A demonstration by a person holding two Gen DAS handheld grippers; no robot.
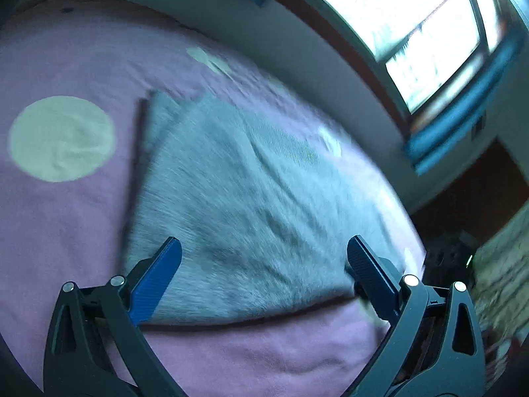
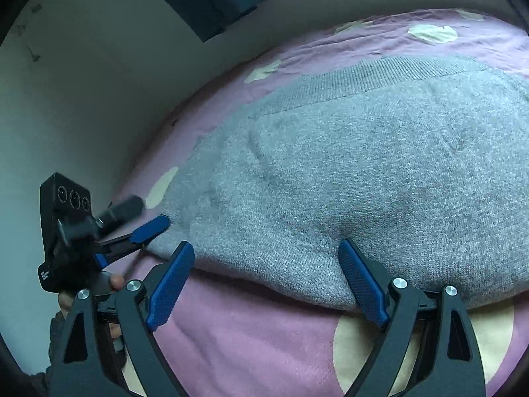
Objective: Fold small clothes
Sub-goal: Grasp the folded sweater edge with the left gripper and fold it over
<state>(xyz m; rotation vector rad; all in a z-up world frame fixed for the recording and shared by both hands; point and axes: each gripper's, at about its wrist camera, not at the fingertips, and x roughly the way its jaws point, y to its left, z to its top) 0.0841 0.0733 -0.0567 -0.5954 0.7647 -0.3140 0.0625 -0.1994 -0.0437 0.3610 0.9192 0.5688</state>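
A grey knitted garment [image 2: 363,172] lies folded on a pink sheet with cream dots [image 2: 251,337]. Its ribbed hem [image 2: 380,76] is at the far side. My right gripper [image 2: 266,251] is open, its blue fingers [image 2: 172,284] straddling the garment's near folded edge without pressing it. In the left wrist view the same garment [image 1: 238,192] looks blurred, and my left gripper [image 1: 264,251] is open just above its near edge. The left gripper [image 2: 129,244] also shows in the right wrist view at the garment's left corner, held by a hand [image 2: 114,281].
A pale wall [image 2: 99,82] borders the bed's far side. A blue curtain [image 1: 463,106] hangs by a bright window [image 1: 413,33]. Dark floor [image 1: 469,205] and clutter lie beyond the bed's right edge. Pink sheet lies bare in front of both grippers.
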